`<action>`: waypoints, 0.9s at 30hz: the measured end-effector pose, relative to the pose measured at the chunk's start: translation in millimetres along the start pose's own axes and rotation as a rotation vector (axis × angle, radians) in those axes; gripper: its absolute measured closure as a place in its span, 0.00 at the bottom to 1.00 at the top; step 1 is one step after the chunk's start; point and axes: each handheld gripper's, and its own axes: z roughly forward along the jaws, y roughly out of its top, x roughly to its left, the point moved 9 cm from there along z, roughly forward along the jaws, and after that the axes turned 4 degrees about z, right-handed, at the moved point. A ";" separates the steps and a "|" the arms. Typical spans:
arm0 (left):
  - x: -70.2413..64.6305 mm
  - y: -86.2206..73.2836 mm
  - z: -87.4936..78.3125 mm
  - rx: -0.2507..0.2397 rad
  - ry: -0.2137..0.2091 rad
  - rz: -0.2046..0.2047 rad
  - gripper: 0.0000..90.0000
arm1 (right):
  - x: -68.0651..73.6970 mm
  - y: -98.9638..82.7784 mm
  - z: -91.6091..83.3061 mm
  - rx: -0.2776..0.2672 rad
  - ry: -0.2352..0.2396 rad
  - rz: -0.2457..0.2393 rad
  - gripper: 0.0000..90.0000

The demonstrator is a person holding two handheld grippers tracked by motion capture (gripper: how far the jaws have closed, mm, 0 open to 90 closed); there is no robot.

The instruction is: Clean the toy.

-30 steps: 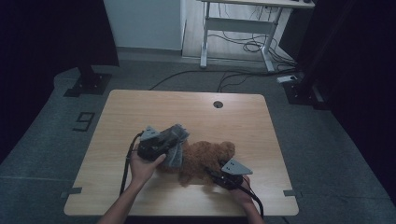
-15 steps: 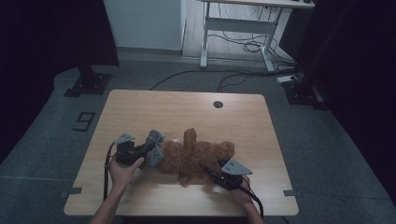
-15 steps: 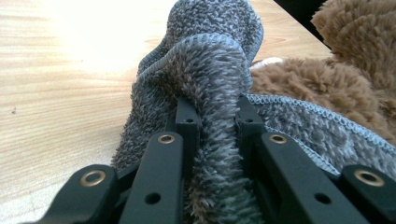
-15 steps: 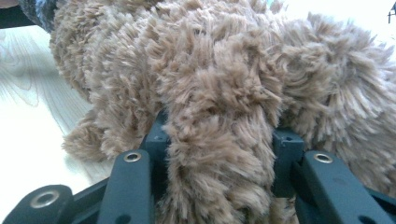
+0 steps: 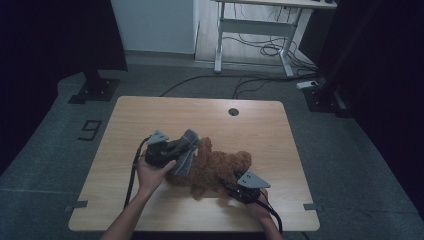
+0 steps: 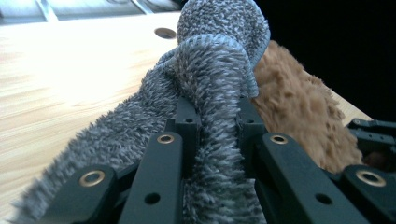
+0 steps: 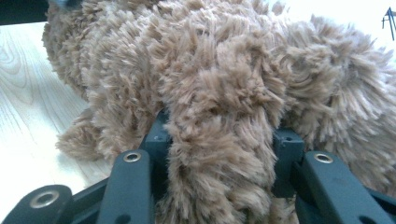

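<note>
On the light wooden table (image 5: 150,112), at its left-centre in the high view, the person's left hand (image 5: 151,173) holds the left gripper (image 5: 186,148), which points right toward the middle of the table. Its jaws are pinched on a fold of the fluffy grey towel (image 5: 184,155); the left gripper view shows the grey pile (image 6: 212,84) squeezed between the two black jaws, rising over them and spilling down on both sides. The towel's lower edge is cut off at the bottom of that view, and its full outline is hard to make out from above, where gripper and hand cover part of it.

Just right of the towel and touching it lies the shaggy brown plush toy (image 5: 217,167), near the table's front centre. Its long axis runs roughly from lower left to upper right, toward a rounded end at the upper right; which end is the head cannot be told.

At the toy's lower right, the right gripper (image 5: 231,187) has its jaws clamped on a thick tuft of brown fur (image 7: 219,140). The fur hides the jaw tips.
</note>
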 end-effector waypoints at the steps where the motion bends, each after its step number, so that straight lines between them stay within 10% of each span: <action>1: 1.2 -0.2 7.6 0.019 0.009 0.004 0.85 | -0.1 0.0 -0.1 0.001 -0.001 -0.004 0.60; 5: 9.9 -10.1 24.8 0.069 0.000 -0.040 0.85 | -0.1 0.2 -0.1 -0.002 -0.003 -0.015 0.60; 13: 4.0 -34.6 11.5 0.007 -0.057 -0.085 0.87 | 3.4 2.5 -3.7 0.017 0.006 -0.058 0.44; 21: -10.0 -48.6 -0.4 -0.078 -0.056 -0.052 0.87 | 3.1 14.9 -20.7 0.019 0.027 -0.030 0.32; 27: -18.4 -54.1 -5.3 -0.114 -0.039 -0.013 0.87 | -1.7 62.3 -48.0 -0.086 0.010 0.017 0.25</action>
